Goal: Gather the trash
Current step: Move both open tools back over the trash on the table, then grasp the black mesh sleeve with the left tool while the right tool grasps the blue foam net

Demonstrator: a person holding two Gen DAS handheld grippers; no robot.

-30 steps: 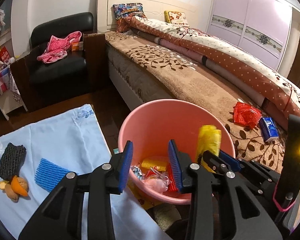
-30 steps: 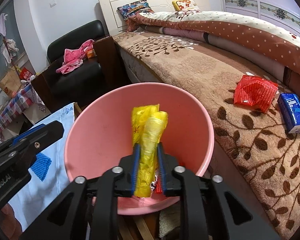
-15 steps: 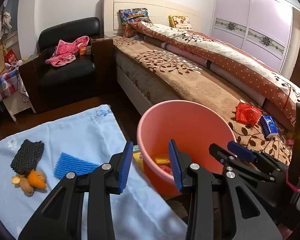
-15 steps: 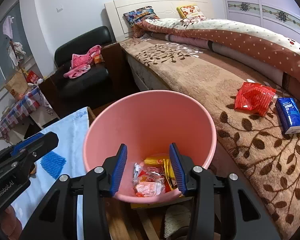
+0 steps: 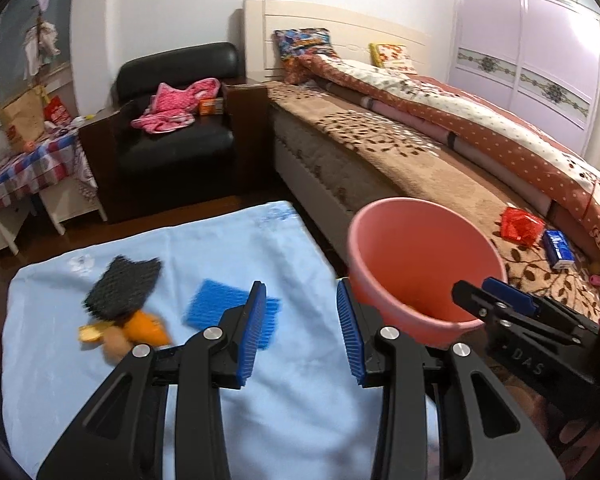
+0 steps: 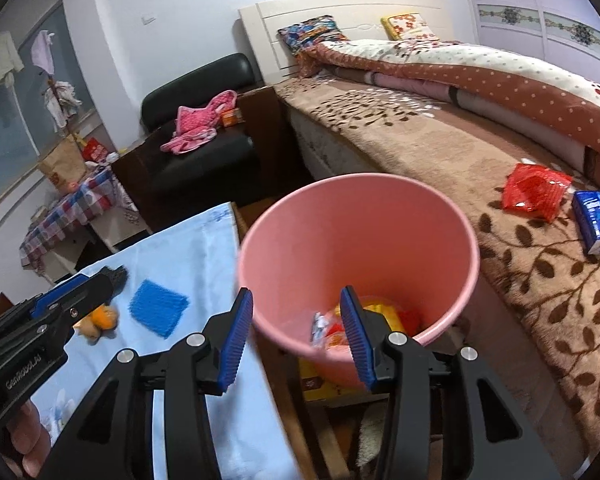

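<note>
My left gripper (image 5: 302, 332) is spread wide and holds nothing, over the light blue cloth (image 5: 204, 248) just beside the blue foam net (image 5: 216, 306). My right gripper (image 6: 296, 334) is parted as wide and bare, at the near rim of the pink bucket (image 6: 380, 216). Only the right view looks down on the wrappers (image 6: 332, 328) at the bucket's bottom; the left view shows the black foam net (image 5: 122, 286) whole, with the orange peel (image 5: 144, 330) beside it.

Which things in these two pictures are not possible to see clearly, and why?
- Left wrist view: contents of the pink bucket hidden by its near wall.
- Left wrist view: orange scraps smeared by motion blur.
- Right wrist view: wrappers in the bucket blurred, partly behind the right gripper finger.
</note>
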